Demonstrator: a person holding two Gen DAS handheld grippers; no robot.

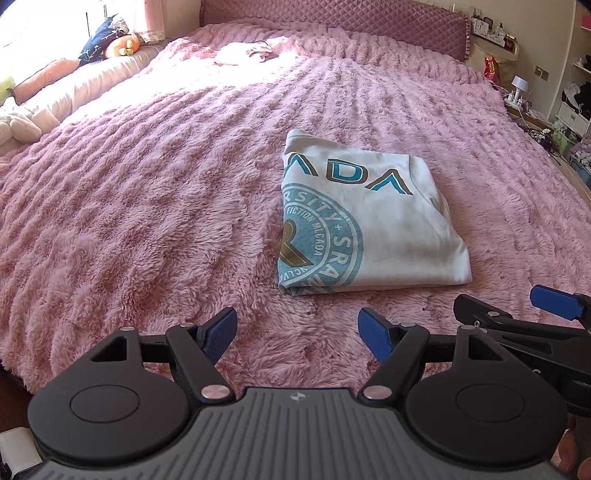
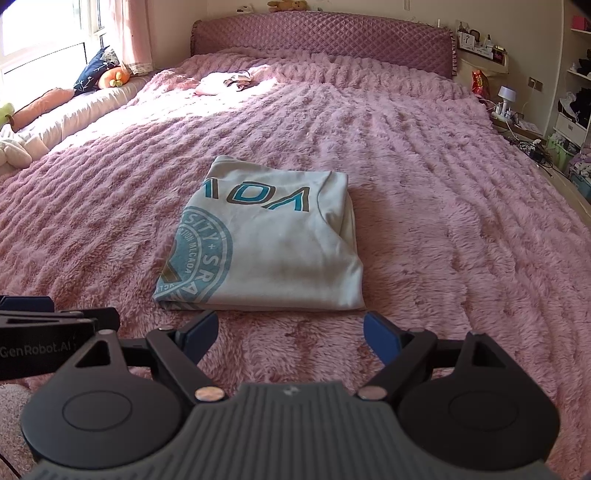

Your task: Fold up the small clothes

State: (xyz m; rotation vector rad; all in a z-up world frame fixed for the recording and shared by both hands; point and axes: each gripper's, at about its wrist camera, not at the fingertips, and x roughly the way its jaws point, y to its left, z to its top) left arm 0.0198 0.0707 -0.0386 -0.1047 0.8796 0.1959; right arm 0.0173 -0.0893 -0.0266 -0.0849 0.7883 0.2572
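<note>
So over on the far left by the window there's a row of pillows point(image 2: 48, 107) and an orange plush point(image 2: 114, 76), all sitting on the ledge next to the bed point(image 2: 443, 184). The bed's got this fuzzy pink blanket all over it, with a small pale bundle of clothes point(image 2: 221, 83) up near the headboard point(image 2: 321, 31).

Left gripper point(image 1: 297, 334) hangs low over the near edge of the bed, jaws spread wide, nothing between them, just pink fluff underneath. The shirt point(image 2: 266, 236) is folded into a neat rectangle, lying flat in the middle of the bed, teal round print facing up. It's just ahead of both grippers and neither one touches it.

Right gripper point(image 2: 290, 334) is beside the left one, jaws spread too and empty, pointing right at the shirt's near edge. Over on the right past the bed there's a small white lamp point(image 2: 504, 96) and cluttered shelves point(image 2: 572, 107).
</note>
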